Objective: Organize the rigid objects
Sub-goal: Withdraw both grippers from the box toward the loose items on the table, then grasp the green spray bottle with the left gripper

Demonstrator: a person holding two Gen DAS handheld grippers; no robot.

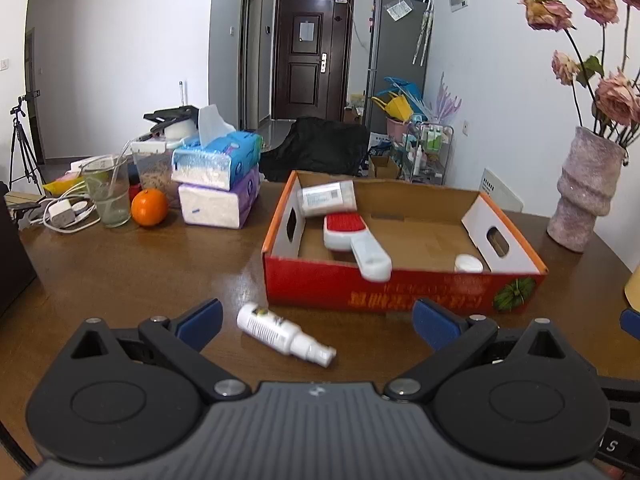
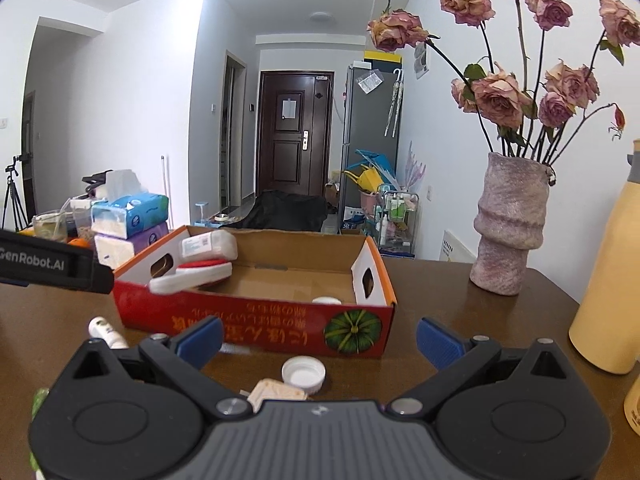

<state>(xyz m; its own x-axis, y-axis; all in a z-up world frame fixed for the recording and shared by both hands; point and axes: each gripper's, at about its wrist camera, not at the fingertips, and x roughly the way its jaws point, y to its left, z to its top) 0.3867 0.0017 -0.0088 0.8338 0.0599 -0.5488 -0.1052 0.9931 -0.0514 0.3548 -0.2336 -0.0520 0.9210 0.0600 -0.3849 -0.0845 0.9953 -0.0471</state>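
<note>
A red cardboard box (image 1: 360, 288) stands open on the brown table. In it lie a white canister (image 1: 327, 198), a red and white lint brush (image 1: 352, 242) whose handle overhangs the front wall, and a small white jar (image 1: 469, 263). A white spray bottle (image 1: 285, 334) lies on the table in front of the box, between the fingers of my open, empty left gripper (image 1: 318, 322). My right gripper (image 2: 320, 340) is open and empty. Just before it lie a white cap (image 2: 303, 374) and a beige object (image 2: 277, 394), in front of the box (image 2: 256, 318).
Stacked tissue packs (image 1: 218, 184), an orange (image 1: 149, 207), a glass (image 1: 107, 190) and charger cables (image 1: 66, 212) crowd the table's far left. A pink vase of dried roses (image 2: 510, 224) stands right of the box. A yellow bottle (image 2: 608, 300) stands at the right edge.
</note>
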